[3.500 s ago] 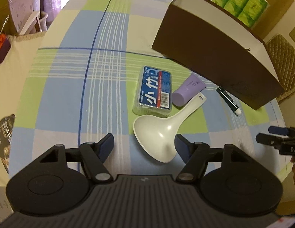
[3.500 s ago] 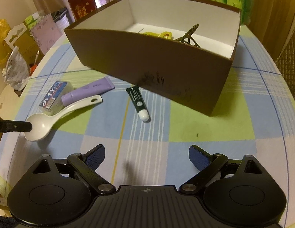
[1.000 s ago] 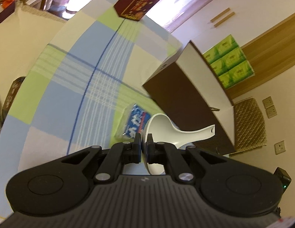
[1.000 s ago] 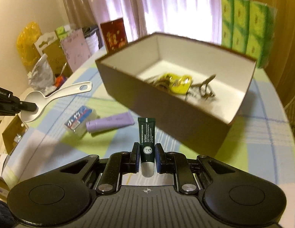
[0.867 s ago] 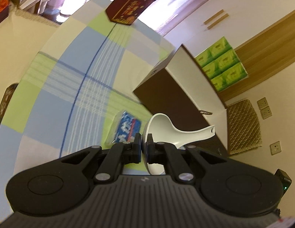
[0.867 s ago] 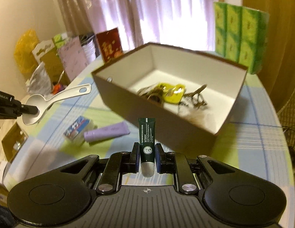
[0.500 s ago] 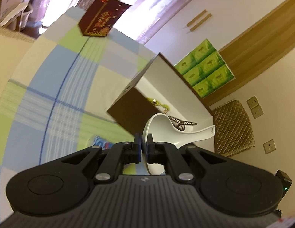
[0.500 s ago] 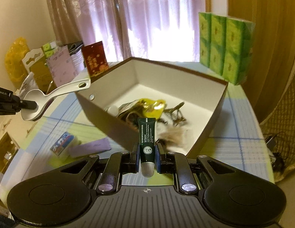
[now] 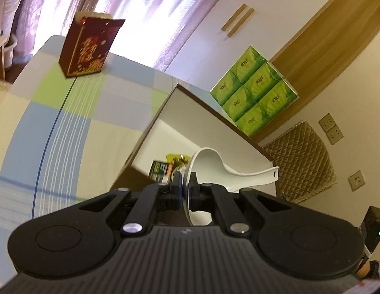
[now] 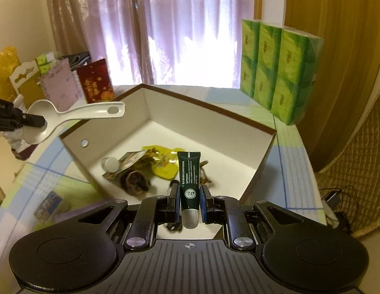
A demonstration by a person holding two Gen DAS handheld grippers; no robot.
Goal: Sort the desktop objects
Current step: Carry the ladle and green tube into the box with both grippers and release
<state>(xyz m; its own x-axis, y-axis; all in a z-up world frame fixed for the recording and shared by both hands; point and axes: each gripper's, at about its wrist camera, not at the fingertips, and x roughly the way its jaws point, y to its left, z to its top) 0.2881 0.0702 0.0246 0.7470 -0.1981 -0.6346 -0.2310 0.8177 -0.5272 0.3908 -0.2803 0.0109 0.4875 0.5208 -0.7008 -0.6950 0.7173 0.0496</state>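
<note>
Both loads have risen off the table: my right gripper (image 10: pixel 188 203) pinches the green tube (image 10: pixel 189 183) directly above the open box (image 10: pixel 251 125), while my left gripper (image 9: pixel 186 191) clamps the white spoon (image 9: pixel 214 169) just beside its rim, handle pointing across it.

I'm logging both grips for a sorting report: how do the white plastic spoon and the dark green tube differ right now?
The white plastic spoon is pinched at its bowl by the left gripper; the dark green tube is clamped near its capped end by the right gripper. The spoon is curved, pale and the longer of the two; the tube is flat, dark and printed. Both are held in the air at the open brown box.
</note>
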